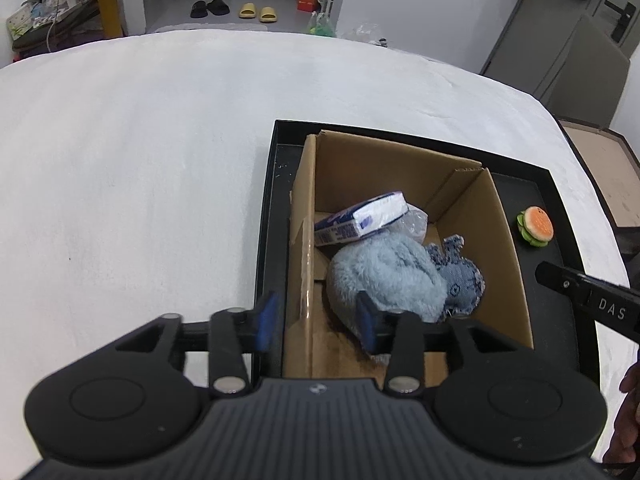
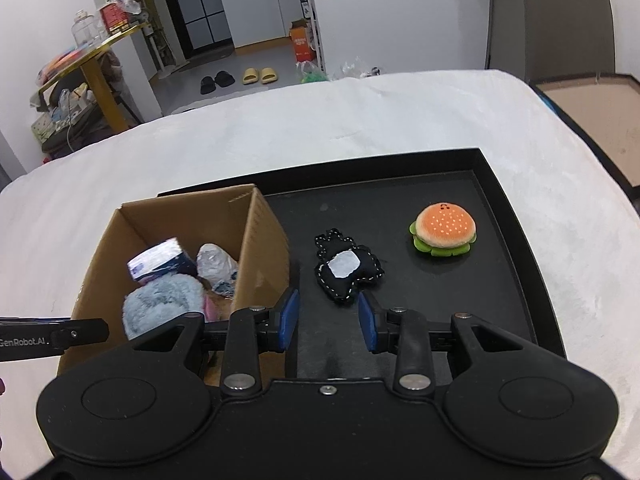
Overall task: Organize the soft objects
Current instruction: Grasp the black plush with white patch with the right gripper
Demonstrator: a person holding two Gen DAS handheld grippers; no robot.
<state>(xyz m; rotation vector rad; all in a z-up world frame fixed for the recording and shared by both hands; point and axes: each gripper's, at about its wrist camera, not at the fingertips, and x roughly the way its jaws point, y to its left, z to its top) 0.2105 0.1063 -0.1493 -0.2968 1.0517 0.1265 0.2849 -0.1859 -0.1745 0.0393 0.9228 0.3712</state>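
On top of the white bed [image 2: 400,112] sits a black tray [image 2: 496,216] near its right edge, with a cardboard box [image 1: 504,264] standing in the tray's left half. Box already has a fluffy blue plush [image 1: 384,276], a denim toy [image 1: 464,280], a tissue pack [image 1: 360,220] and some crinkly plastic [image 2: 214,264] in it. Out on the open tray floor lie a black stitched plush [image 2: 346,272] with a white patch and, toward the far right corner, a little burger plush [image 2: 444,228].

Left tool [image 1: 318,320] hangs over the box's near-left wall, jaws spread with nothing pinched; the blue plush is lying loose just behind its right finger. Right tool [image 2: 328,320] is spread too and empty, hanging just short of the black plush.

Looks to me like the black one is next. I'd drop the right tool so both fingers straddle its fat middle, not the thin floppy end, press down to the tray floor, then close. It's flat, so a shallow grab will probably slip. Mind the box wall right beside the left finger.
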